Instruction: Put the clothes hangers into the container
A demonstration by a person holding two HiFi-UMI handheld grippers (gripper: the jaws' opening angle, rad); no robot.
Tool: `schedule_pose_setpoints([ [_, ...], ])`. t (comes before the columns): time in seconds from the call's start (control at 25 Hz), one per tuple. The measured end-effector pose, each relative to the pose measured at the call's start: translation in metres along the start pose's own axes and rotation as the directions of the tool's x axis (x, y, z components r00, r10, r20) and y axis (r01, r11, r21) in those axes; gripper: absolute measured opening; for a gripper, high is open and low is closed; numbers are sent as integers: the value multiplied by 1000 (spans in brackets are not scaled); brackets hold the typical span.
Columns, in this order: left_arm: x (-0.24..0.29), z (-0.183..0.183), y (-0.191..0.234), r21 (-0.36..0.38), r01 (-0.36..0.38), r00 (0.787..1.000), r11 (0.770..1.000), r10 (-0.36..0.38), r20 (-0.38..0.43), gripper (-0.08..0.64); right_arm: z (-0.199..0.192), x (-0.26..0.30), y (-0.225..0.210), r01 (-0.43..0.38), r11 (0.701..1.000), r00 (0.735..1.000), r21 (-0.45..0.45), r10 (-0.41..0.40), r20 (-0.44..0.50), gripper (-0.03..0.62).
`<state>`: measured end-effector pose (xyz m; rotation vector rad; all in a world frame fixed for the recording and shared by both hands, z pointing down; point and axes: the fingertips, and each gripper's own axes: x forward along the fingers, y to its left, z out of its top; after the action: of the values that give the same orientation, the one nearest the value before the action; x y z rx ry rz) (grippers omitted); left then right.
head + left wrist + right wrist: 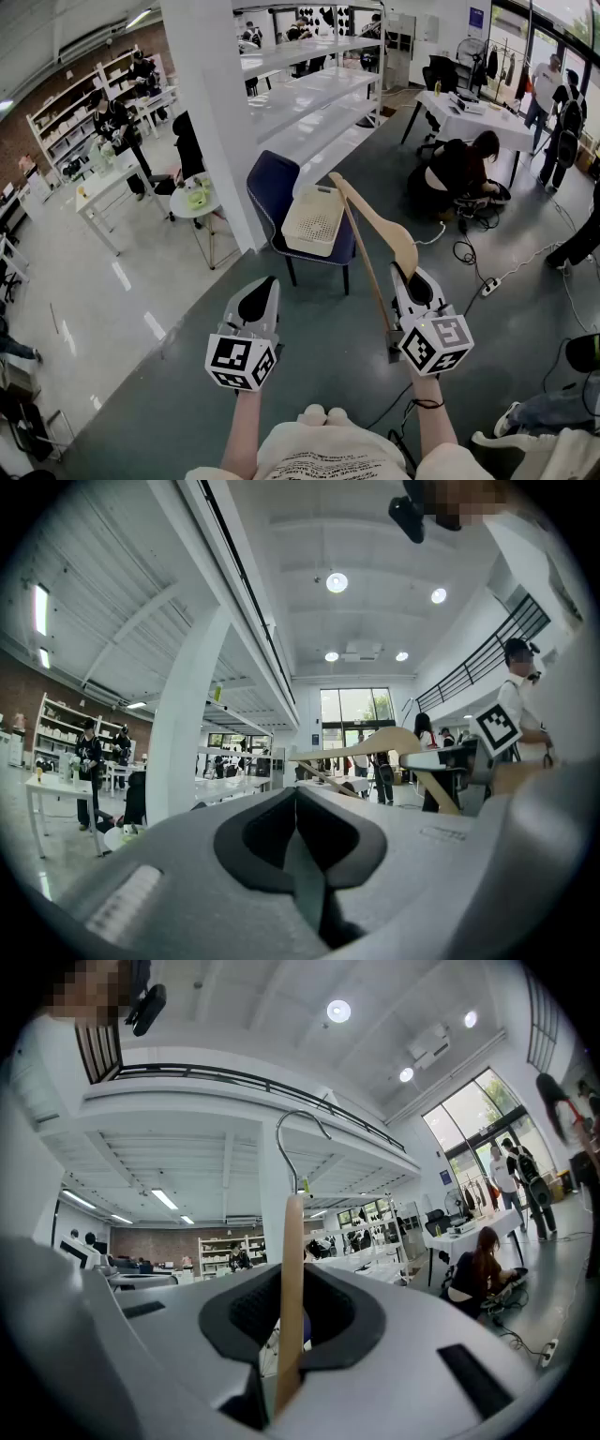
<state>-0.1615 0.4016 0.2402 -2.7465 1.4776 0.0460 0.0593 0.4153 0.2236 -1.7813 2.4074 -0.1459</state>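
Hanger (380,230) at centre right of head view: wooden, up in the air, tilted, not in container. Seen edge-on at frame centre in right gripper view (291,1288), metal hook on top. Also visible right of centre in left gripper view (375,745).

Pinched by right gripper (408,277) at lower right of head view; jaws clamped on one wooden arm (291,1335).

Left gripper (258,300) at lower centre-left, well apart from hanger; jaws pressed together, nothing between (298,846).

Container (314,220) just left of hanger's upper end in head view: cream, perforated, sitting on seat of blue chair (272,187).

White pillar (211,112) behind chair, upper centre-left. Round table (192,204) left of chair. Grey floor (319,319) below both grippers. Cables (487,281) on floor at right.
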Motion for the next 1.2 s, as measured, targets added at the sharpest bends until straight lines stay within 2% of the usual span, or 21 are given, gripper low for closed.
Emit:
schedule_pose_setpoints([
  [0.24, 7, 0, -7, 2, -1, 1000, 1000, 1, -3, 23, 1, -2, -9, 1, 1000, 1000, 3, -1, 2, 54],
  [0.8, 16, -11, -28, -8, -39, 999, 999, 39, -6, 23, -6, -5, -43, -20, 996, 1000, 81, 19, 12, 54],
  [1.0, 38, -14, -16, -1, -52, 999, 999, 52, -6, 23, -12, 17, -56, -31, 996, 1000, 79, 31, 5, 54],
  [1.2, 85, -25, 9, -13, -47, 999, 999, 47, -9, 23, -23, 63, -76, -26, 996, 1000, 82, 27, -11, 54],
])
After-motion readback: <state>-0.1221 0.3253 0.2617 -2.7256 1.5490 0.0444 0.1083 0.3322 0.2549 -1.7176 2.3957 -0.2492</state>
